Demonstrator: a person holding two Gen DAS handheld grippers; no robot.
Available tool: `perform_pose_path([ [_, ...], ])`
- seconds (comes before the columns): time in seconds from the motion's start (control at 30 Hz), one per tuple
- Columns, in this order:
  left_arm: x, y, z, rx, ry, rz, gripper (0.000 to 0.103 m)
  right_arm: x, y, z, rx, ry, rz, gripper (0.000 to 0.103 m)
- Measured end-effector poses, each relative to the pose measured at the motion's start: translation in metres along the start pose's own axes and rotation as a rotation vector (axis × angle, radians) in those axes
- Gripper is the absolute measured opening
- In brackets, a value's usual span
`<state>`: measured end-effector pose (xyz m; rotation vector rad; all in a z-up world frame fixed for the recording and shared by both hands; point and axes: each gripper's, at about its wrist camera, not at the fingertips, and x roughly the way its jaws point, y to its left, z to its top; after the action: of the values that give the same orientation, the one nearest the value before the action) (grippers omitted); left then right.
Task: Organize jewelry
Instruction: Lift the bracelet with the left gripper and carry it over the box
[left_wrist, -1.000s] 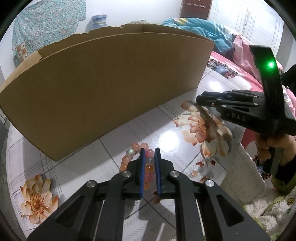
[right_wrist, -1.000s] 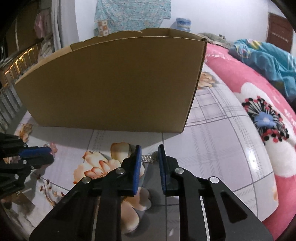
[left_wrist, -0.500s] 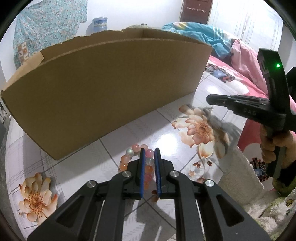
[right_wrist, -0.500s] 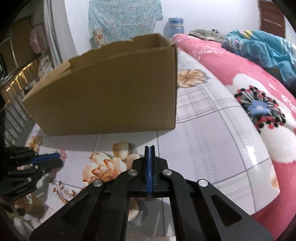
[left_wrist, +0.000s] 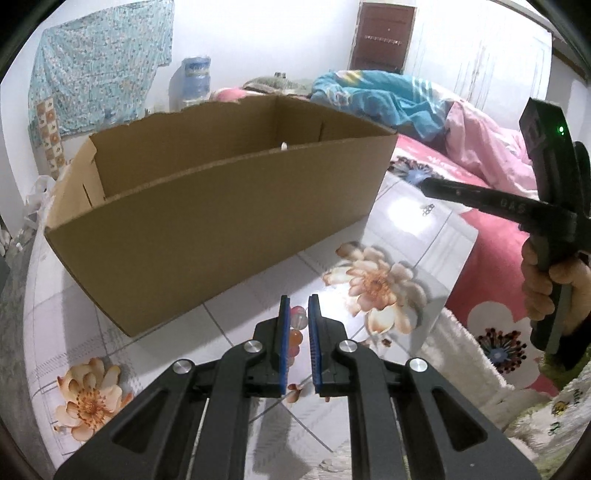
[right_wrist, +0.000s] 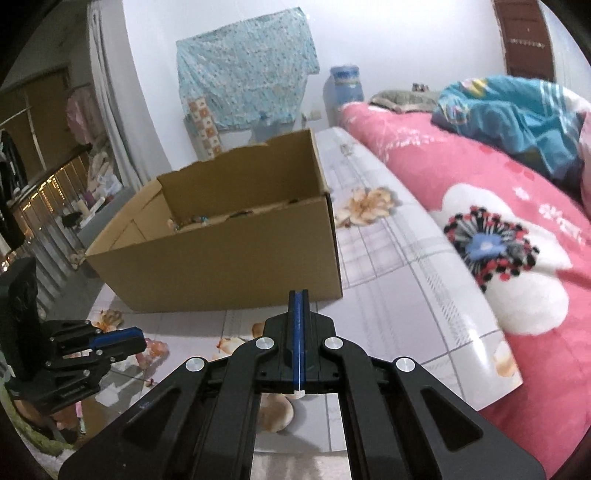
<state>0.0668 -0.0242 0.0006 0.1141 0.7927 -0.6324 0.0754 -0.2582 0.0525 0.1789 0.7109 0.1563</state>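
Left tongs (left_wrist: 298, 339) grip a bead bracelet (left_wrist: 297, 325) before the cardboard box (left_wrist: 221, 221).

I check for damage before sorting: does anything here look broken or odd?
Yes: the far top edge of the cardboard box is jagged and torn, not cut straight like the near rim. Nothing else looks spilled or damaged.

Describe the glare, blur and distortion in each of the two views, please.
Left wrist view: bright glare on the glossy tabletop beside the cardboard box, whose edges bow from fisheye. Right wrist view: the pink bedspread is smeared by motion blur, corners vignetted black.
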Motion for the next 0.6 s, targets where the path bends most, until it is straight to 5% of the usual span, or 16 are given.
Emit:
perform_pose_path([
  [0.2,-0.029,-0.001,0.020,-0.016,-0.077,-0.054,0.009,-0.017,0.010,0.021,0.007,-0.042,0.069,0.000],
  [0.4,-0.062,0.011,0.067,-0.071,-0.204,-0.191,0.009,-0.029,0.037,0.071,-0.063,-0.137,0.178,0.000],
  [0.6,-0.060,0.028,0.112,-0.065,-0.238,-0.198,0.009,0.010,0.047,0.115,-0.074,-0.091,0.282,0.000],
])
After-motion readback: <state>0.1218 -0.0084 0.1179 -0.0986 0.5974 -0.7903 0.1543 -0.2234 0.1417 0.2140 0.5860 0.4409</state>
